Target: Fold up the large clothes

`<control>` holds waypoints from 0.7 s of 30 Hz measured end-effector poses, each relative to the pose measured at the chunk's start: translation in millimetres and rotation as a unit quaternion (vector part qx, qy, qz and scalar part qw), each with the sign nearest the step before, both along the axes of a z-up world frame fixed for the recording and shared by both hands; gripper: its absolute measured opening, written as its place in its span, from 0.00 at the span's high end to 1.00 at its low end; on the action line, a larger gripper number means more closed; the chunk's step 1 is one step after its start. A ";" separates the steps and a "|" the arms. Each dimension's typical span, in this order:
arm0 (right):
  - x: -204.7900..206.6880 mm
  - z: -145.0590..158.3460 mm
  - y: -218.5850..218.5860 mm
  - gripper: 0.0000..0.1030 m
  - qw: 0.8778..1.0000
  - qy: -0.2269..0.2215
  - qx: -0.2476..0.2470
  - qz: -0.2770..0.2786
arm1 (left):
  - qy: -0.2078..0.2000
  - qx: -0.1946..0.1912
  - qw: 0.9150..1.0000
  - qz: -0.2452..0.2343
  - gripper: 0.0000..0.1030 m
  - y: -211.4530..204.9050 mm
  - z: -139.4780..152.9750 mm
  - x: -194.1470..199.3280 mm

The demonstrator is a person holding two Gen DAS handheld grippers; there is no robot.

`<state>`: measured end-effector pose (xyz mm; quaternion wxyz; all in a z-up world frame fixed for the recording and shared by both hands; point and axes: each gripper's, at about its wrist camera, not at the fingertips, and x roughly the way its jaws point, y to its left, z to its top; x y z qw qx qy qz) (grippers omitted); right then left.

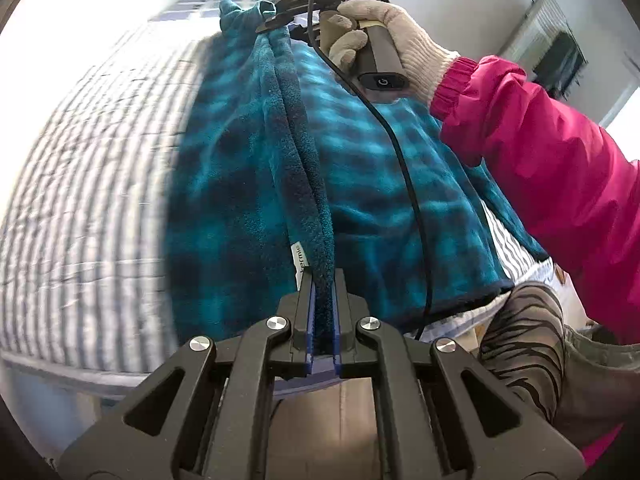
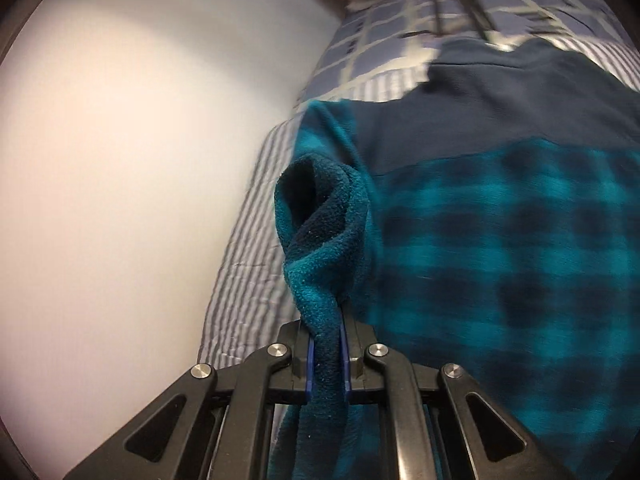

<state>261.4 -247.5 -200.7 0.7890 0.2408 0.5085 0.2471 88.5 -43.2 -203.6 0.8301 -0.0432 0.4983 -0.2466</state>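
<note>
Teal plaid fleece garment (image 1: 248, 184) held up over the striped bed cover (image 1: 88, 152), lower part draped on the bed. Left tool (image 1: 323, 312) clamped narrow on a bunched edge beside a white label (image 1: 298, 258). Right tool (image 2: 325, 344) clamped narrow on a rolled edge; also visible in the left view, gripped by a gloved hand (image 1: 384, 36). Edge stretched taut between both tools, layers doubled along it. Judged early to mid fold: one lengthwise fold apparently forming, not yet laid down. Remaining: laying flat, further folds, smoothing. Motion blur limits detail.
</note>
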 end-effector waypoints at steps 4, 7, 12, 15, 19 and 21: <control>-0.4 -25.2 -37.0 0.93 0.999 0.029 -0.014 -0.033 | 0.010 0.012 1.000 -0.023 0.96 -26.8 -14.2 1.7; 3.3 -46.3 -49.0 0.93 0.997 0.056 -0.026 -0.051 | 0.019 0.029 0.999 -0.032 0.96 -39.3 -27.9 2.7; 7.8 -54.5 -51.6 0.93 0.997 0.046 -0.039 -0.045 | 0.022 0.031 0.999 -0.036 0.96 -52.0 -34.9 2.8; 6.1 -47.0 -46.8 0.92 0.998 0.036 -0.052 -0.031 | 0.029 0.015 0.999 -0.032 0.96 -56.6 -35.6 2.6; -3.2 -21.1 -49.9 0.66 0.998 0.020 -0.061 -0.026 | 0.031 -0.012 0.999 -0.041 0.91 -46.2 -20.1 -5.3; -15.1 -3.0 -59.4 0.66 0.998 0.005 -0.065 -0.024 | 0.030 -0.042 0.998 -0.042 0.91 -33.1 -4.0 -13.8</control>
